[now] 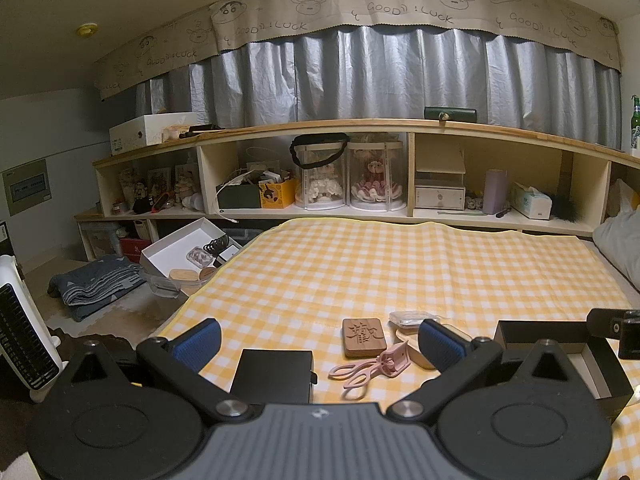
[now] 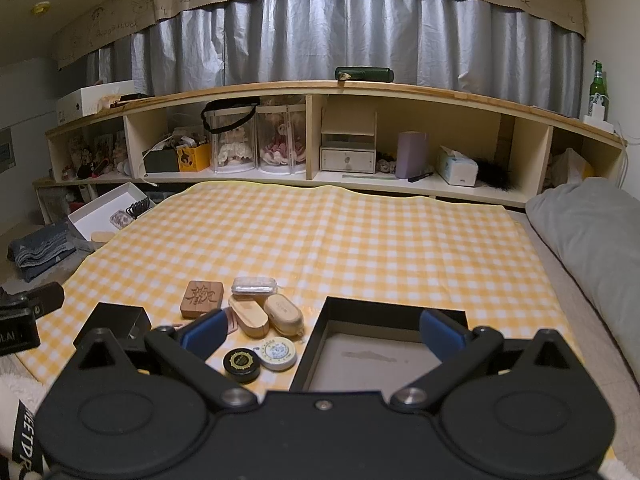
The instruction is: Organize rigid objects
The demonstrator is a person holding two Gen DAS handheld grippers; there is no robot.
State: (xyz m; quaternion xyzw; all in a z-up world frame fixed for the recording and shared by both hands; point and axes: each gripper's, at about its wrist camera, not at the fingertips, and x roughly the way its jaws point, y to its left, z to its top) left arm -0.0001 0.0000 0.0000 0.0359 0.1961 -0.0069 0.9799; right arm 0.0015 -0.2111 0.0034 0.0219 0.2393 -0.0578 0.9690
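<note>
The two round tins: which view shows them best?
The right wrist view: the black round tin and the white round tin sit unobstructed on the checked cloth, beside the open black box. The left wrist view shows neither tin.
</note>
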